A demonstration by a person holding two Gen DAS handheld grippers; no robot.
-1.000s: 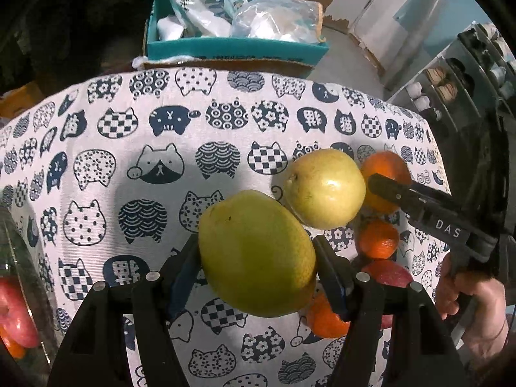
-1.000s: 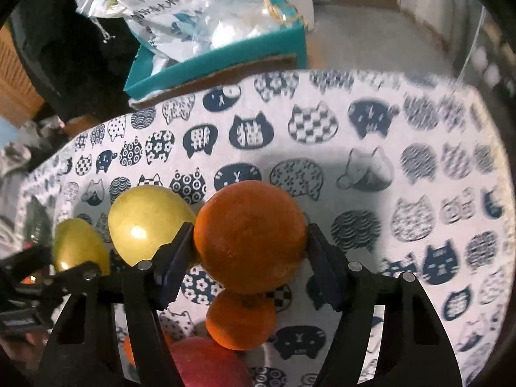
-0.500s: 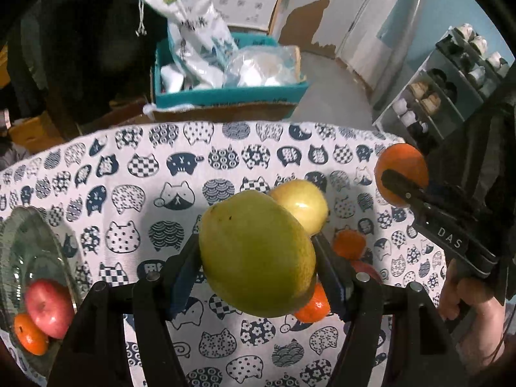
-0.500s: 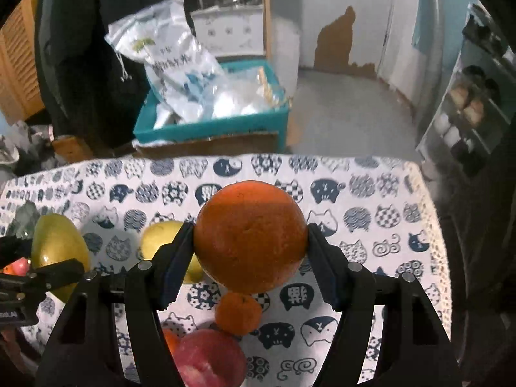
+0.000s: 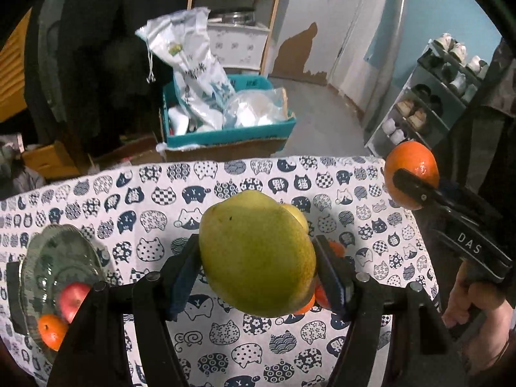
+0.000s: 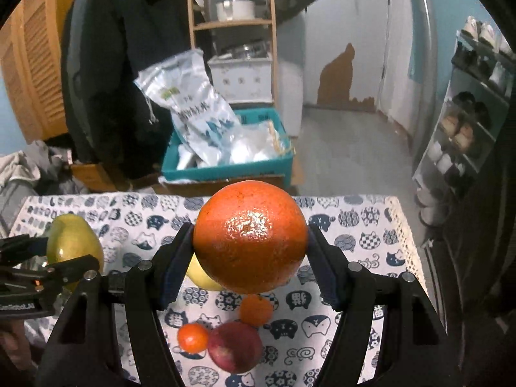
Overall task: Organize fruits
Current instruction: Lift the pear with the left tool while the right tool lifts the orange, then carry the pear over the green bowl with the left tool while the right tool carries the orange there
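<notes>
My left claw (image 5: 258,258) is clamped on a green pear (image 5: 256,254), held above the tablecloth (image 5: 145,200). My right claw (image 6: 250,258) grips an orange (image 6: 250,240).

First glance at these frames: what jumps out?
Both grippers are loaded in mid-air: the left gripper clamps a big yellow-green pear, the right gripper a large orange. Below, on the cat-print tablecloth, sit a red apple and two small tangerines; a glass plate at far left holds another apple and tangerine.
</notes>
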